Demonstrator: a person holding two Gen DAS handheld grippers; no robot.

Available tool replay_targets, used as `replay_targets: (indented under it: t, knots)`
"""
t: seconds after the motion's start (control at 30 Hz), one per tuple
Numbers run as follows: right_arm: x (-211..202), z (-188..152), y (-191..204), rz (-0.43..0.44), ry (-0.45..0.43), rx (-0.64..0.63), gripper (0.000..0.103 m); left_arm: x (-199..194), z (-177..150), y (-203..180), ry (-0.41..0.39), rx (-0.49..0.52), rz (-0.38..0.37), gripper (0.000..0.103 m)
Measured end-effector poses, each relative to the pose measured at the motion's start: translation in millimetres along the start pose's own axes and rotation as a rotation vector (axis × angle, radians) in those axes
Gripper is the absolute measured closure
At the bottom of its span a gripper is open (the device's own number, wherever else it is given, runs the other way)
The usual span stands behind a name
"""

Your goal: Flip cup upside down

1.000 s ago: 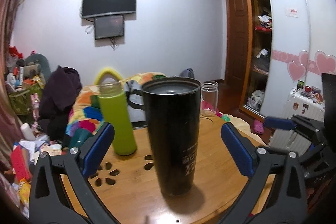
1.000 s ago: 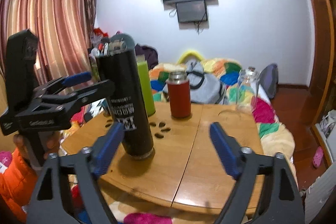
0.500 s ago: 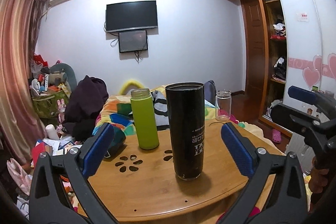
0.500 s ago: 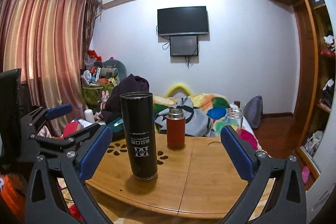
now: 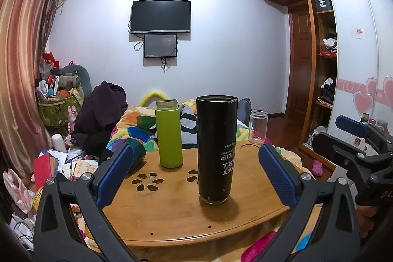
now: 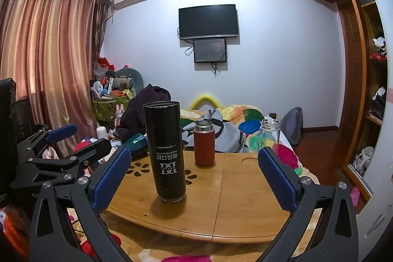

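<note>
A tall black cup (image 5: 217,151) stands on the round wooden table (image 5: 172,215); its white lettering reads upside down. It also shows in the right wrist view (image 6: 167,151), left of centre. My left gripper (image 5: 196,176) is open and empty, drawn back from the cup near the table's front edge. My right gripper (image 6: 194,178) is open and empty, also back from the table, with the cup ahead and to its left. The other gripper shows at the side of each view.
A lime green bottle (image 5: 169,134) stands behind the cup to the left. A red flask (image 6: 204,143) and a clear glass jar (image 6: 269,136) stand farther back. A bed with a colourful quilt (image 6: 235,119) lies beyond the table; clutter covers the floor at left.
Both grippers have pulled back and away from the black cup, which now stands alone on the table and looks smaller in both views.
</note>
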State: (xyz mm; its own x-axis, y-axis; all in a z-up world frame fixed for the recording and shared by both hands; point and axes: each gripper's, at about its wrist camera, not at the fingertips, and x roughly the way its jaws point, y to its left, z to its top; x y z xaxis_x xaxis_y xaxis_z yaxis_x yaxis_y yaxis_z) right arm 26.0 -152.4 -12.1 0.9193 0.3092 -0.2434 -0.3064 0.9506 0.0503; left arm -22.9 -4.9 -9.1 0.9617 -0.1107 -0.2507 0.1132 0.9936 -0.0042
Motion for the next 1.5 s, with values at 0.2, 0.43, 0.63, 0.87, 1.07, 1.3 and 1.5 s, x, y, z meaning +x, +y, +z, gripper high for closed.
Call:
replay_targets:
  t: [0.2,0.43,0.63,0.87,1.07,1.3,1.5]
  knots:
    - [-2.2,-2.1,0.1,-0.003,-0.001,-0.005,0.0,-1.4,-1.2,-5.5,-0.011,0.018,0.007,0.0]
    - [-2.2,-1.9,0.3,-0.003,-0.001,-0.004,0.0,-3.4,-2.2,-7.3,-0.018,0.022,-0.003,0.0]
    - [-2.4,-2.7,0.2,-0.004,-0.004,-0.004,0.0,-4.0,-1.7,-7.9,-0.018,0.021,-0.002,0.0]
    - [-2.2,-2.6,-0.1,-0.001,-0.008,-0.004,0.0,-3.7,-0.6,-7.8,-0.014,0.018,-0.004,0.0]
    - [-3.4,-2.3,1.2,0.0,-0.013,-0.008,0.0,-3.4,-0.5,-7.4,-0.016,0.018,-0.003,0.0]
    - [-5.1,-1.1,1.7,0.001,-0.018,-0.01,0.0,-3.2,-0.3,-7.5,-0.015,0.014,-0.004,0.0]
    - [-6.6,-0.5,2.1,0.002,-0.023,-0.013,0.0,-3.9,0.4,-8.0,-0.016,0.014,-0.003,0.0]
